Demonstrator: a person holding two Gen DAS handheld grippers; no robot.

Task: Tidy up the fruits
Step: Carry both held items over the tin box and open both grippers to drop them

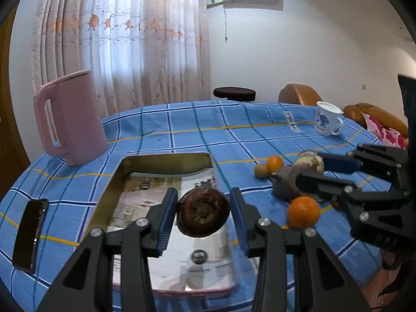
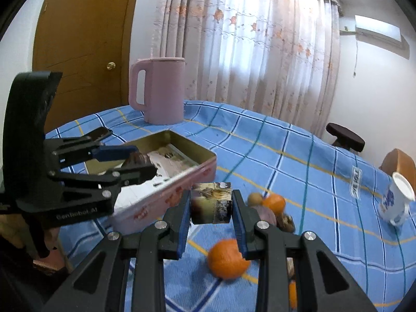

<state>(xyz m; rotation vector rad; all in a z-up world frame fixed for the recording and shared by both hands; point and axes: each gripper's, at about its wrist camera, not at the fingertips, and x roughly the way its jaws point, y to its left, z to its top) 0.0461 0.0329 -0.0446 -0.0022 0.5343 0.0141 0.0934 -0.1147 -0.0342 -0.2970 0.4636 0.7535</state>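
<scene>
Blue-padded left gripper (image 1: pixel 203 214) is clamped on a dark round fruit (image 1: pixel 203 212) above the open tin (image 1: pixel 118 179), the right gripper (image 2: pixel 210 202) on a cut chunk (image 2: pixel 211 202); lowering and release are judged next.

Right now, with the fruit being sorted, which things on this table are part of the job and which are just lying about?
Part of the job:
- dark round fruit in the left tongs
- pale cut fruit in the right tongs
- oranges
- small brown fruit
- metal tin

Lying about:
- pink kettle
- phone
- mug
</scene>
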